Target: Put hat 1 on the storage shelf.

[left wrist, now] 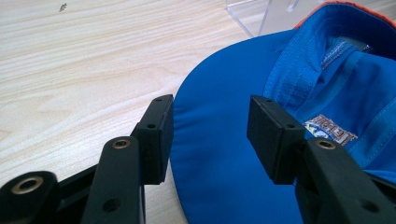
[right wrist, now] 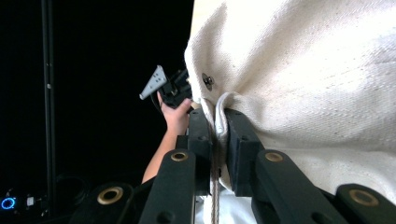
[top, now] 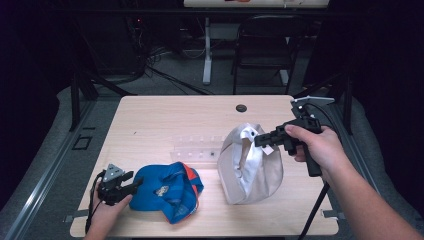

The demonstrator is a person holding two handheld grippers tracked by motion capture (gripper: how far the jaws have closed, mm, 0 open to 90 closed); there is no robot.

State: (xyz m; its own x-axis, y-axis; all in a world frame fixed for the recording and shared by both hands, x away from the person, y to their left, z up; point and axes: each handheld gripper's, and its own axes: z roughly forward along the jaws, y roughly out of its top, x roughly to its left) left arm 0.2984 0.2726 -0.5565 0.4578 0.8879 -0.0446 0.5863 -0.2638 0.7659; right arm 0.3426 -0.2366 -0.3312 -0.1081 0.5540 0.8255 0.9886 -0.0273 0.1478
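My left gripper (left wrist: 210, 135) is spread, straddling the brim edge of the blue fabric cap with orange trim (top: 167, 191) near the bench's (top: 160, 120) front-left corner. My right gripper (right wrist: 218, 140) is clamped on the cream canvas cap (top: 250, 165) at centre-right, lifting its back edge.

Left claw (top: 134, 185): held low at the near left of the counter (top: 165, 120), jaws apart.
Right claw (top: 257, 139): raised above the counter's right side, pointing left, jaws closed on a fold of cream cloth (right wrist: 303, 79).
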